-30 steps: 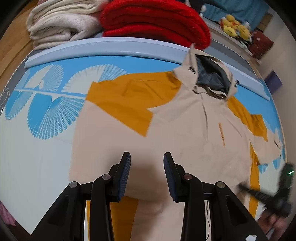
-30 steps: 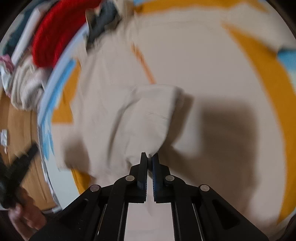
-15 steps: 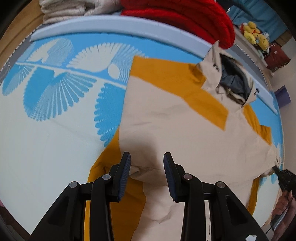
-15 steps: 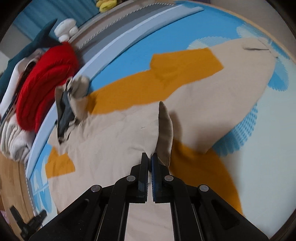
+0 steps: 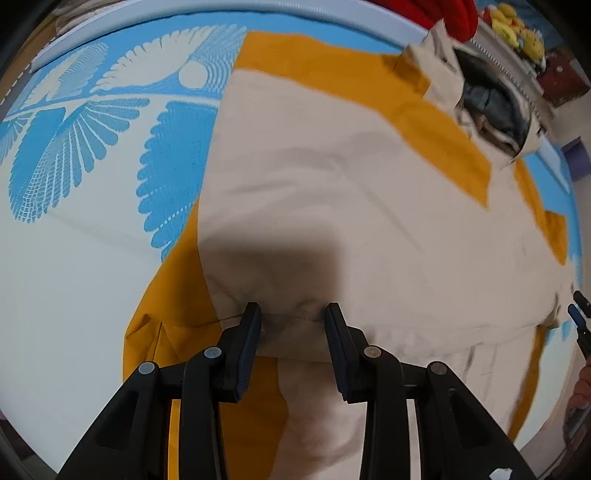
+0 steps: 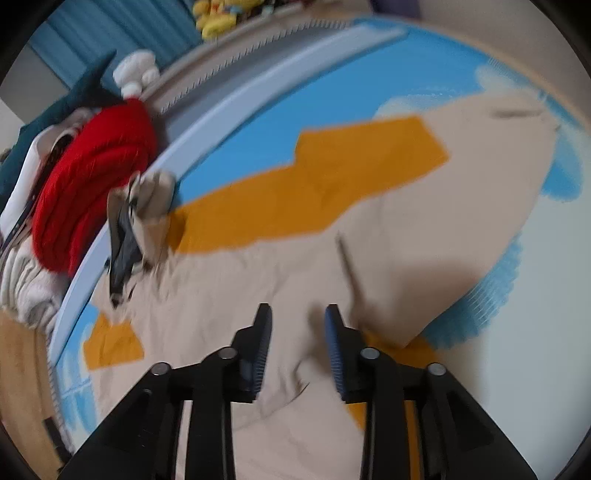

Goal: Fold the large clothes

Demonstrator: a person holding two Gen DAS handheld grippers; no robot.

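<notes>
A beige and orange hooded jacket lies spread on the blue-and-white patterned bed sheet, its grey-lined hood at the far end. My left gripper points down, open, just over a seam at the jacket's near folded edge, with cloth under the gap and not pinched. In the right wrist view the jacket lies with one sleeve folded across it. My right gripper hovers over the beige cloth with its jaws opening and nothing between them. Its tips also show at the left wrist view's right edge.
A folded red knit and cream clothes are stacked past the bed's pale blue border. Yellow plush toys sit farther back. Wooden floor shows at the left.
My left gripper sank closer to the jacket's near edge. My right gripper carried a beige fold across, then opened and let it go; the fold now lies flat.
</notes>
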